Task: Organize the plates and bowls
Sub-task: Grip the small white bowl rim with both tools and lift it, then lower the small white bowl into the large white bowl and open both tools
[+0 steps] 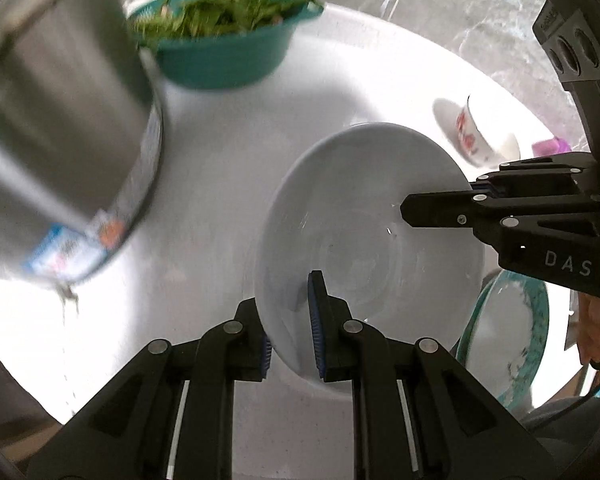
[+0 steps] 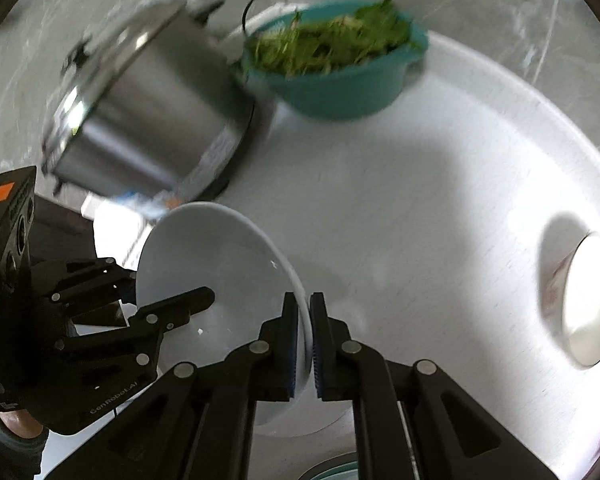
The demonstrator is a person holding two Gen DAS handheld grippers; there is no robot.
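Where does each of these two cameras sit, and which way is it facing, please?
Left wrist: on the left gripper, looking steeply down at the white plate it clamps; the right gripper enters from the right.
Right wrist: on the right gripper, looking down at the same plate; the left gripper shows at left.
Shared: plate, steel pot, teal bowl of greens, white table.

Bright glare, motion blur, fisheye warp

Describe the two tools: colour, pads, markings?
Both are matte black plastic linkages with round silver pins and blue ribbed pads. The left tool has white strips on its arms; the right tool reads "DAS" in the left wrist view. Left body shows an orange square and "GenRobot.AI".
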